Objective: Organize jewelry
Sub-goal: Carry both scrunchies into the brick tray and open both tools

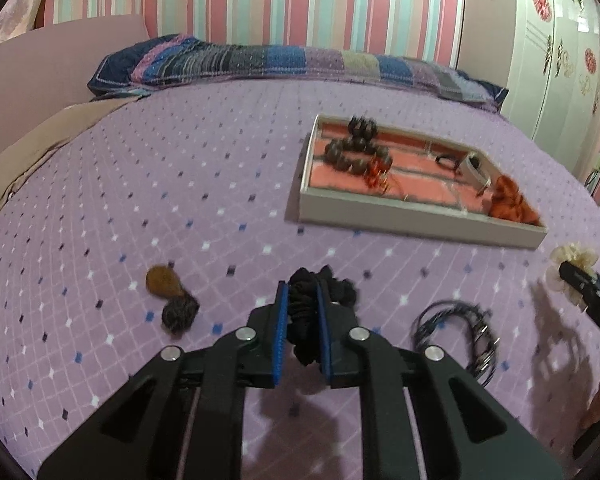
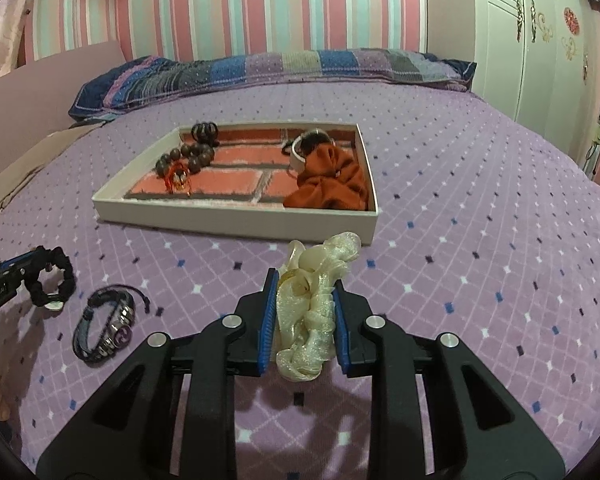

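Black scrunchie (image 1: 318, 298): clamped between the blue pads of the left gripper (image 1: 303, 300), held over the bedspread (image 1: 180, 200) near its front edge, well short of the tray (image 1: 380, 210). Cream scrunchie (image 2: 312, 304): clamped likewise in the right gripper (image 2: 305, 308), just in front of the tray's near wall.

Tray contents: dark bead bracelet (image 2: 186, 156) and red trinket (image 2: 176, 178) at the left end; orange scrunchie (image 2: 332, 186) and a white band (image 2: 298, 152) at the right end. The middle compartments appear free.

Remaining on the bedspread: a leather strap bracelet (image 2: 108, 328) between the grippers, and two brown items (image 1: 172, 292) left of the left gripper; their type is unclear.

Recommendation: carry each scrunchie over the near wall before lowering, since soft fabric may snag on the rim. Release only once the fabric rests inside a free compartment. Move one gripper at a time to avoid crossing over the tray.
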